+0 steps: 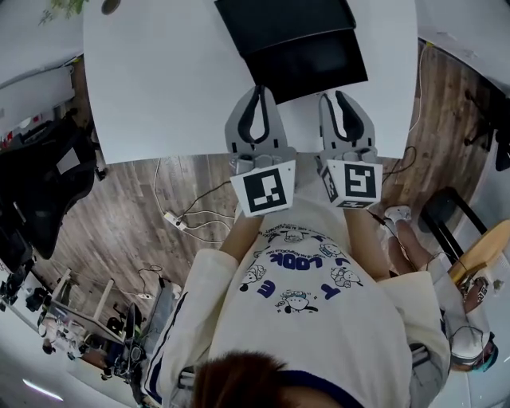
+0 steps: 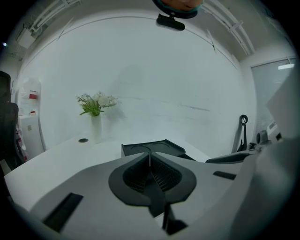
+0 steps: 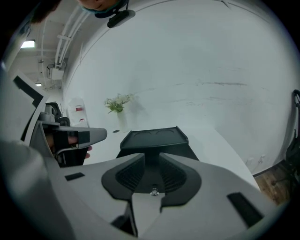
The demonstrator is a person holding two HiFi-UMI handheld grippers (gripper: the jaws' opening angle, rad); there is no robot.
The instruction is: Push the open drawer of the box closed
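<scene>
White table point(image 1: 159, 80), black box point(image 1: 279, 20) on it. The box sits a bit right of the middle and runs off the top of the head view, so I can't say how close it gets to the far edge. Its drawer point(image 1: 307, 64) is pulled out toward the near edge, so it's open, not pushed in.

Both grippers are over the near edge of the table, side by side, pointing at the box. The left gripper point(image 1: 260, 92) has its jaws pressed together. In the left gripper view you only get a thin seam between them point(image 2: 150, 157), with nothing in there. It's lined up with the left end of the drawer front and stops a little short of it.

The right gripper point(image 1: 339, 96) has its jaws apart. In the right gripper view there's a clear gap point(image 3: 151, 159), and through it you just see the box point(image 3: 154, 138) sitting beyond. Nothing is clamped between the pads. Its tip is just beside the right end of the drawer front. I honestly can't tell if it's touching.

Over by the far left corner of the table there's a white vase point(image 2: 96, 129) with some greenery, standing upright, and a small dark round thing point(image 2: 83, 140) on the tabletop right next to it. Both are well apart from the box.
</scene>
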